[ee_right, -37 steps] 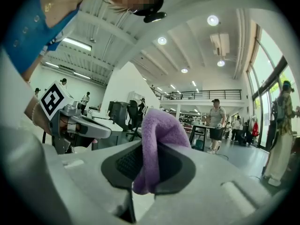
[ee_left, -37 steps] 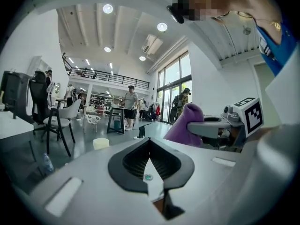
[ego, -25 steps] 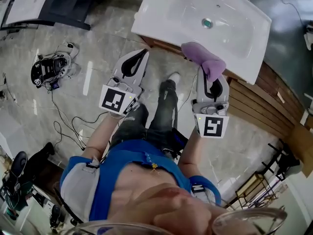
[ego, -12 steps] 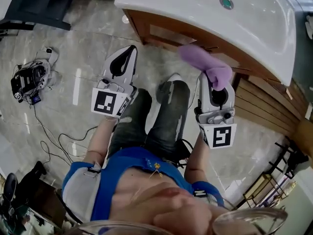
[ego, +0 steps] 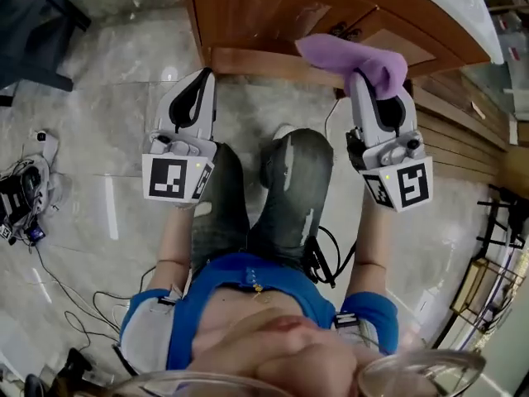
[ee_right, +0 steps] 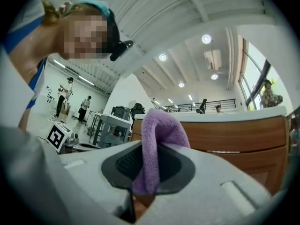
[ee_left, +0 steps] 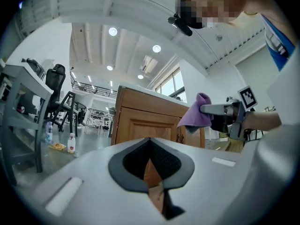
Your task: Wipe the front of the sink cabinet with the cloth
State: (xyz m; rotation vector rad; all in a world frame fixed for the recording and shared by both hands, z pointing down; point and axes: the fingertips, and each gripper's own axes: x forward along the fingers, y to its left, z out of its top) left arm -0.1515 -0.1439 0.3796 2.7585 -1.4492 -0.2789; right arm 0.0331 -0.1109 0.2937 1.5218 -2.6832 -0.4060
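Glossy pale stone floor (ego: 107, 114) with black cables (ego: 325, 253) lying on it, and slatted wood panelling (ego: 456, 131) along the right. Overhead a high white ceiling (ee_left: 136, 13) carries round recessed lights (ee_left: 112, 31); tall windows (ee_left: 169, 82) let in daylight, with a grey desk (ee_right: 110, 124) and a black chair (ee_left: 57, 76) beyond

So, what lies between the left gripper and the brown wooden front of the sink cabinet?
Nothing: the left gripper view looks from the left gripper straight at the brown wooden cabinet front, with only bare grey floor between.
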